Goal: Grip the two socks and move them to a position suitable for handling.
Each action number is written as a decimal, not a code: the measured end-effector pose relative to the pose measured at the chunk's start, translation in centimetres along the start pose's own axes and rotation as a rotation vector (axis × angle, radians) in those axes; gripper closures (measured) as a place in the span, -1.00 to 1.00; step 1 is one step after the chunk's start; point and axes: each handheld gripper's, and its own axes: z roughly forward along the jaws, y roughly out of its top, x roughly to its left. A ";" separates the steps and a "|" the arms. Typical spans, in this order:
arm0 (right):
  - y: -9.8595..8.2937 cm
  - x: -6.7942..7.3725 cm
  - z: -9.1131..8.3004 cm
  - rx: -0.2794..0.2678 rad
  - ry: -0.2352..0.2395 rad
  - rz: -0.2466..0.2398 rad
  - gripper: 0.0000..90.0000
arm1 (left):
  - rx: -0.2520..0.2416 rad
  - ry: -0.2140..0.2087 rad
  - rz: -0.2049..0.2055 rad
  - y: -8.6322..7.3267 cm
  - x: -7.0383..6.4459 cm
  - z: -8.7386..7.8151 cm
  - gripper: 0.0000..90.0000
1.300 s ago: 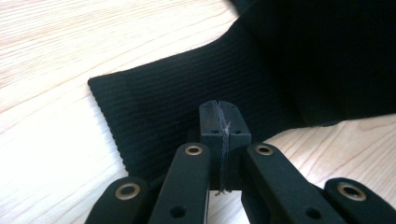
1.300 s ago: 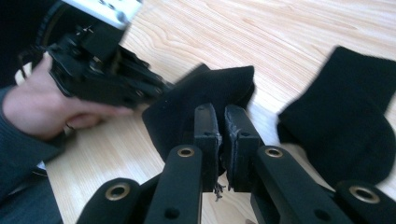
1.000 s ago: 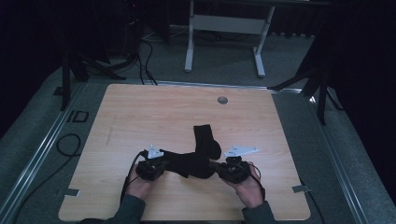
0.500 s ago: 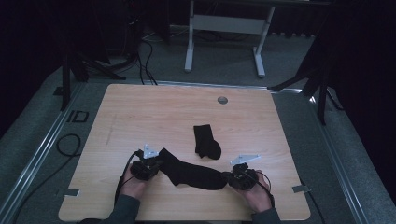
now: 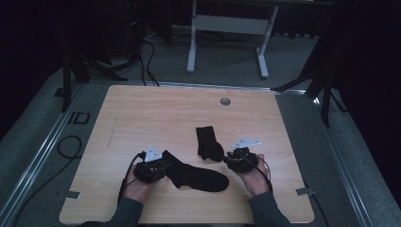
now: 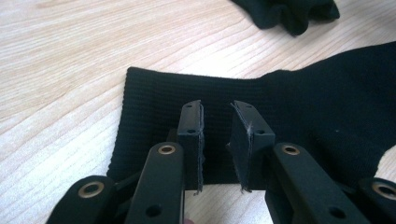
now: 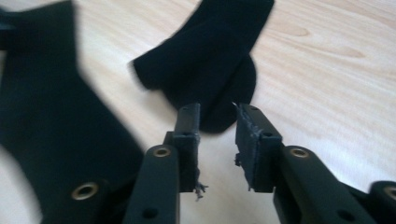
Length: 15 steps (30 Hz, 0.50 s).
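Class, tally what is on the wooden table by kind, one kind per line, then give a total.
Black socks: 2, a long sock and a folded sock
Handheld grippers: 2, left gripper and right gripper
Total: 4

The far half of the table [image 5: 142,109] lies bare apart from a small round grommet [image 5: 225,101] near its far edge. Near the person, a flat black sock [image 5: 196,173] spans the ground between both grippers, and a folded black sock [image 5: 208,142] lies just beyond it.
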 end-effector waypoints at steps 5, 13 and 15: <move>1.3 0.2 2.7 0.006 -0.047 0.023 0.62 | -0.017 0.009 -0.009 0.1 0.1 -0.2 0.66; 2.9 0.7 6.1 0.074 -0.074 0.035 0.72 | -0.031 0.023 0.000 0.3 0.1 -0.5 0.66; 3.1 1.0 7.1 0.094 -0.084 0.017 0.74 | -0.035 0.029 0.002 0.5 0.0 -0.6 0.69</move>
